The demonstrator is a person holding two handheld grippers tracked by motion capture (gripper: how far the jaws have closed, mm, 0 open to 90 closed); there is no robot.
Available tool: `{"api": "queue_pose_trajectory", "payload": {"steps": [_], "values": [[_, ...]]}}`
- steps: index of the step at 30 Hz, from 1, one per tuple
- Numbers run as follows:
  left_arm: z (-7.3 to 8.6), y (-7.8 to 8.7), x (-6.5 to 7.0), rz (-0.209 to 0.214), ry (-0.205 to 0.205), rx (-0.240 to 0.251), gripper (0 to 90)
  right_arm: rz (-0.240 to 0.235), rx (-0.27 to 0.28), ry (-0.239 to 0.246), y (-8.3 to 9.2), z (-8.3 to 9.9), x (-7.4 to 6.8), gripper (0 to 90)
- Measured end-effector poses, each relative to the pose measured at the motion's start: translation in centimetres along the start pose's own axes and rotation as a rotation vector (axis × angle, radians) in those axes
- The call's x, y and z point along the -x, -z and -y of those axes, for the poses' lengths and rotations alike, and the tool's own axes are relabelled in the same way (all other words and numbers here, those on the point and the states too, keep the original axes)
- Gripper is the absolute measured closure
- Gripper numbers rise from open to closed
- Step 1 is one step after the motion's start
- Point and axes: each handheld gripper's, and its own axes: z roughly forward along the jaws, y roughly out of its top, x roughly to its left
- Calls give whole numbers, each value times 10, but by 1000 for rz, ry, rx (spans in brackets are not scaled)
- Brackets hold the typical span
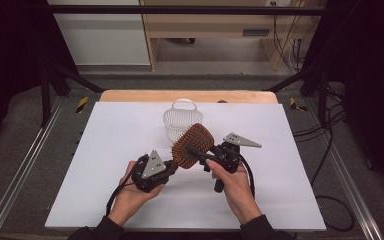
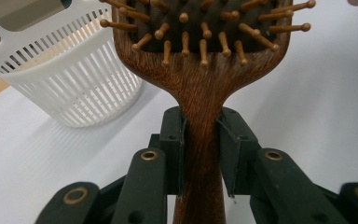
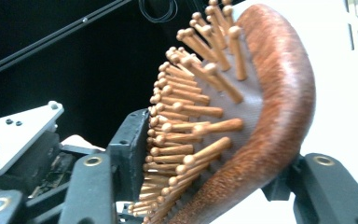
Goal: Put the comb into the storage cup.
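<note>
Nearest the camera, two forearms and hands entering from the bottom edge, each with a gripper. Left gripper clamped on the narrow neck of the wooden hairbrush, jaws pressing both sides of the handle just below the head. Right gripper closed on the head of the same brush: one jaw against the bristle tips, the other behind the rounded wooden back. Brush therefore held in the air between both grippers, above the white table sheet, not resting on it.

Probably light and stiff in the wood, hard to bend or break. Bristle pins likely springy on a soft cushion, so a grip across them may slip or give a little; polished back also rather smooth. Safer place to hold: the neck or handle, flat-sided and solid.

Farther away, just behind the brush head, white slotted basket with a loop handle, upright and empty as far as visible. Beyond, wooden table edge.
</note>
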Motion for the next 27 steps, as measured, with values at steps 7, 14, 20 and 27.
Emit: {"api": "queue_pose_trajectory", "payload": {"steps": [7, 14, 20, 27], "values": [[-1, -2, -1, -3, 24, 19, 729, 1, 13, 11, -1, -6, -6, 533], [-1, -5, -2, -6, 45, 31, 724, 2, 20, 18, -1, -9, -12, 574], [-1, -5, -3, -14, 63, 45, 719, 6, 23, 25, -1, -12, -15, 582], [-2, -7, -6, -27, 99, 69, 698, 12, 35, 34, -2, -15, -17, 588]]}}
